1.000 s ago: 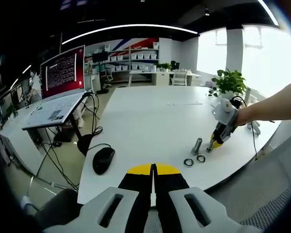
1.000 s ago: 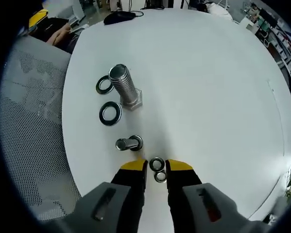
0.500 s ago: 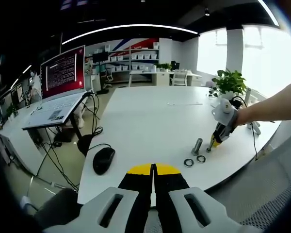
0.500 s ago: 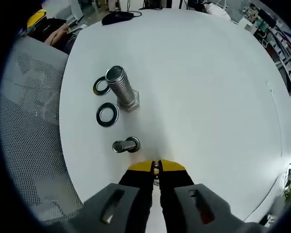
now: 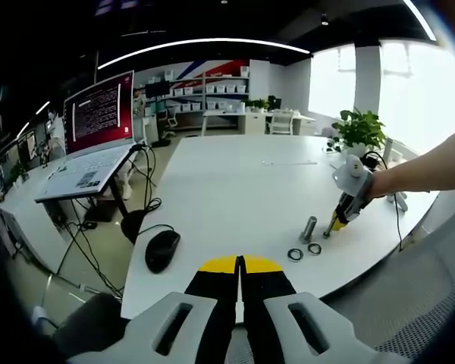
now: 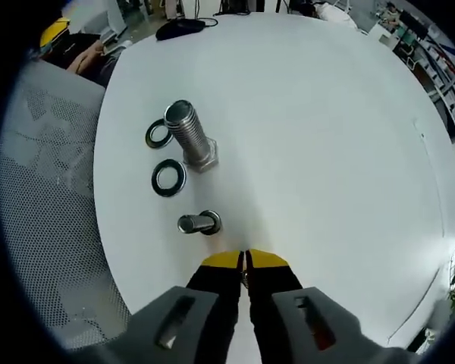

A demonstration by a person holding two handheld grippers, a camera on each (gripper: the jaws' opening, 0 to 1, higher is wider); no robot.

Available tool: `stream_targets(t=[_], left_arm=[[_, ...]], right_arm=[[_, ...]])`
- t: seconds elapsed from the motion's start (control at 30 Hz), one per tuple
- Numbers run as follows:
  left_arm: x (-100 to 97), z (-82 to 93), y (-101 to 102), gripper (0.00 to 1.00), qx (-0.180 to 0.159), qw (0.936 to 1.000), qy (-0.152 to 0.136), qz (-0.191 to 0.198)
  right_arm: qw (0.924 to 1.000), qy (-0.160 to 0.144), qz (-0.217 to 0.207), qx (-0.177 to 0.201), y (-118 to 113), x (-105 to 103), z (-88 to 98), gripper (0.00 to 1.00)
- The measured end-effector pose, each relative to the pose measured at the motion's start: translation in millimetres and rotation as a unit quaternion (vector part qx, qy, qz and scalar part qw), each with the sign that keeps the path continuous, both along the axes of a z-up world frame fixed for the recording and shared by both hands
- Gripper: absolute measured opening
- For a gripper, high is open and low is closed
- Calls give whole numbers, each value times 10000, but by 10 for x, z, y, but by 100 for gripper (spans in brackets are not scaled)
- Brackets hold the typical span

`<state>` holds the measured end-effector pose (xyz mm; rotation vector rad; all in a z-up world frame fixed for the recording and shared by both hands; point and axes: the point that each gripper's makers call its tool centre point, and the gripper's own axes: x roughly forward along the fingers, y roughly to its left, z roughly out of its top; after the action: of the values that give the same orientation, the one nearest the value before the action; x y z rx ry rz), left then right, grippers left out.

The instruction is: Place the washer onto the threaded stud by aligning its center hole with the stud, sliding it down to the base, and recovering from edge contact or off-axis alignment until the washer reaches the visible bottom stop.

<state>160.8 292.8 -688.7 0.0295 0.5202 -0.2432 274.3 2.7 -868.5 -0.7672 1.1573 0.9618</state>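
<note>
Right gripper view: right gripper jaws snapped shut since a second ago, likely pinching a small washer | stud next | left gripper closed, idle

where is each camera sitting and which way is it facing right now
Left gripper view: rides the shut left claw off the white table's near edge, facing across it; an outstretched forearm holds the right claw.
Right gripper view: rides the right claw, looking down on the table.
Shared: upright threaded steel stud, two dark ring washers.
</note>
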Motion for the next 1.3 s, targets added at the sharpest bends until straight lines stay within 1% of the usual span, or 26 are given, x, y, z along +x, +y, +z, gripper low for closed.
stream_targets(t=[0.07, 0.13, 0.2, 0.27, 0.4, 0.63, 0.9, 1.03, 1.3], left_arm=[[-1, 1, -2, 0, -2, 10000, -1, -3], [-3, -2, -6, 0, -4, 10000, 7, -15], [-3, -3, -8, 0, -11, 10000, 8, -21], [-3, -4, -10, 0, -16, 10000, 12, -26], [-5, -5, -14, 0, -16, 10000, 15, -39], [-6, -3, -15, 0, -18, 10000, 10, -45], [-9, -6, -15, 0, -12, 10000, 20, -55], [-9, -5, -16, 0, -10, 10000, 18, -63], [-2, 8, -14, 0, -26, 10000, -23, -59]], right_arm=[[10000, -55, -8, 52, -9, -8, 45, 8], [9998, -153, -37, 105, -28, 25, 77, 13], [9997, -183, -71, 146, -64, 29, 100, 19], [9997, -153, -126, 121, -130, 24, 94, 21], [9997, -35, -228, 65, -245, -7, 52, 22], [9995, 108, -296, 11, -302, -67, -13, 23], [9994, 78, -341, 32, -305, -35, -2, 23], [9992, 30, -377, 86, -330, -25, 51, 23], [9993, -35, -341, 122, -371, -51, 24, 23]])
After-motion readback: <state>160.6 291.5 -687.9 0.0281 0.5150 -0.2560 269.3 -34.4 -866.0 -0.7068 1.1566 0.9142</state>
